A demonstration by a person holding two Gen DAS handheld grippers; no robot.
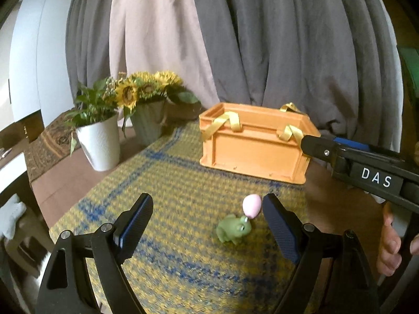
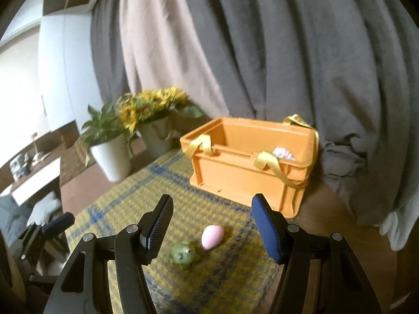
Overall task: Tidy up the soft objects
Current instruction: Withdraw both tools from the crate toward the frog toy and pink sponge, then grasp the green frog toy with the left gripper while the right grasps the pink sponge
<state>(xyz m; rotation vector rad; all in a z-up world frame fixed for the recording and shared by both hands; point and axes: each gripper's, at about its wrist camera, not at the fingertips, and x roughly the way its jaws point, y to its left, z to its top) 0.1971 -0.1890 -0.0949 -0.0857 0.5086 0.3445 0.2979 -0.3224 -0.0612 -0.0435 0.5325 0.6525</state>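
A green soft frog and a pink soft egg lie side by side on the yellow and blue mat. They also show in the right wrist view, frog and egg. An orange crate with yellow ribbon handles stands behind them; a pale soft object lies inside it. My left gripper is open and empty, above the mat just left of the toys. My right gripper is open and empty, above the toys; its fingers show at the right of the left wrist view.
A white pot with a green plant and a grey pot of sunflowers stand at the back left of the table. Grey and beige curtains hang behind the crate. Bare brown table lies left of the mat.
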